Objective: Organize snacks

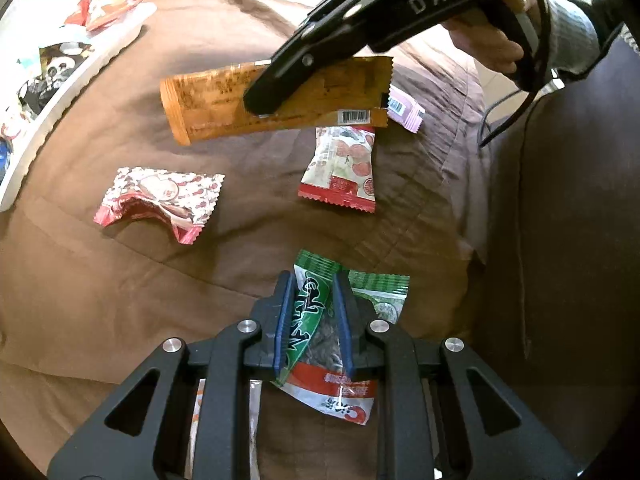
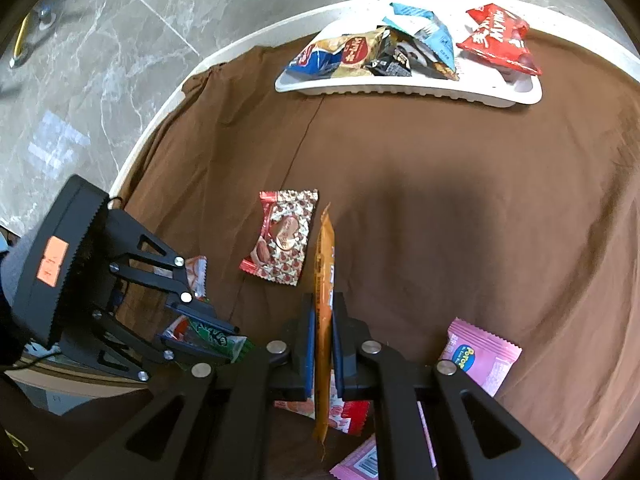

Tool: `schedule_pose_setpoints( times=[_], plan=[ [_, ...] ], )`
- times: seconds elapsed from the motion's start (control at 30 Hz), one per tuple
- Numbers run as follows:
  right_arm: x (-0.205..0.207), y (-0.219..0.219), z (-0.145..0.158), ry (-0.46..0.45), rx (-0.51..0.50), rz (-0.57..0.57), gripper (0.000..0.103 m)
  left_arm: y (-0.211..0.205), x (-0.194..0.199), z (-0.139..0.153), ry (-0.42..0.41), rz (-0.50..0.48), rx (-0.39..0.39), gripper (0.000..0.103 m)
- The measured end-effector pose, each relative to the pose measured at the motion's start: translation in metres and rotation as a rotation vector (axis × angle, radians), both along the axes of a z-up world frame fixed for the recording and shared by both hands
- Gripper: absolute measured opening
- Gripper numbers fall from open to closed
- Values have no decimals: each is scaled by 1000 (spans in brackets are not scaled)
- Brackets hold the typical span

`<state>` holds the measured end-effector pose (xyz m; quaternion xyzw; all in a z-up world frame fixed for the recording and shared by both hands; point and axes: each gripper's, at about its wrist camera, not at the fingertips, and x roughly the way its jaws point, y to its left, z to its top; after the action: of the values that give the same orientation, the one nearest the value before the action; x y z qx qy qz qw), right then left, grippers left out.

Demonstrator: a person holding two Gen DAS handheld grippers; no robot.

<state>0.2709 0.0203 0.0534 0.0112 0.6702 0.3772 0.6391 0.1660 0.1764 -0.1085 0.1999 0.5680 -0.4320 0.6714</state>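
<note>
Left wrist view: brown quilted cloth (image 1: 120, 300) over the table. Left gripper (image 1: 312, 300) clamped on a green-and-white crinkly seed packet (image 1: 316, 320). Right gripper (image 1: 260, 106) pinches a long orange foil bar wrapper (image 1: 208, 108), lifted clear of the cloth. Red-patterned cookie packet (image 1: 160, 200) lies loose.

Right wrist view: marble floor (image 2: 100, 60) beyond the table edge. White plastic tray (image 2: 400, 90), well apart, already holds several packets. Risk: the bar, pinched edge-on, may slip or swing in transit.
</note>
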Motion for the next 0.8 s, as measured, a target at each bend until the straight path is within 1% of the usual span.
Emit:
schedule_pose_setpoints(
  times=[0.1,0.23,0.27,0.3,0.37,0.4,0.43,0.47,0.5,0.53,0.57,0.6,0.67,0.77,0.8],
  plan=[
    [1,-3,3,2,11,-16,9,9,5,7,-1,35,-23,15],
    [4,-6,7,9,29,-39,9,17,11,14,23,70,-56,15],
    [5,-7,8,10,31,-42,9,19,10,15,20,70,-55,15],
    [5,-7,9,9,32,-46,9,19,10,16,6,77,-38,15],
    [6,-8,11,6,33,-47,9,19,7,18,5,54,-24,15],
    [6,-9,11,4,31,-49,9,18,5,20,-12,42,-13,16],
    [6,-8,11,3,31,-50,9,17,5,21,-9,43,-7,16],
    [5,-8,12,3,31,-49,9,15,4,21,12,39,-9,18],
    [5,-8,12,3,31,-51,9,14,3,23,30,25,-15,28],
    [5,-8,12,4,31,-52,9,12,0,24,17,12,-9,51],
    [5,-8,12,5,30,-52,9,9,-4,26,22,-17,-9,63],
    [4,-9,12,5,31,-52,9,7,-8,27,43,-48,-14,71],
    [4,-10,12,9,32,-53,9,1,-14,30,43,-84,-10,71],
    [4,-11,12,8,30,-57,10,-9,-23,26,-40,-117,69,71],
    [4,-11,12,9,30,-58,10,-11,-25,23,-36,-121,77,71]
  ],
)
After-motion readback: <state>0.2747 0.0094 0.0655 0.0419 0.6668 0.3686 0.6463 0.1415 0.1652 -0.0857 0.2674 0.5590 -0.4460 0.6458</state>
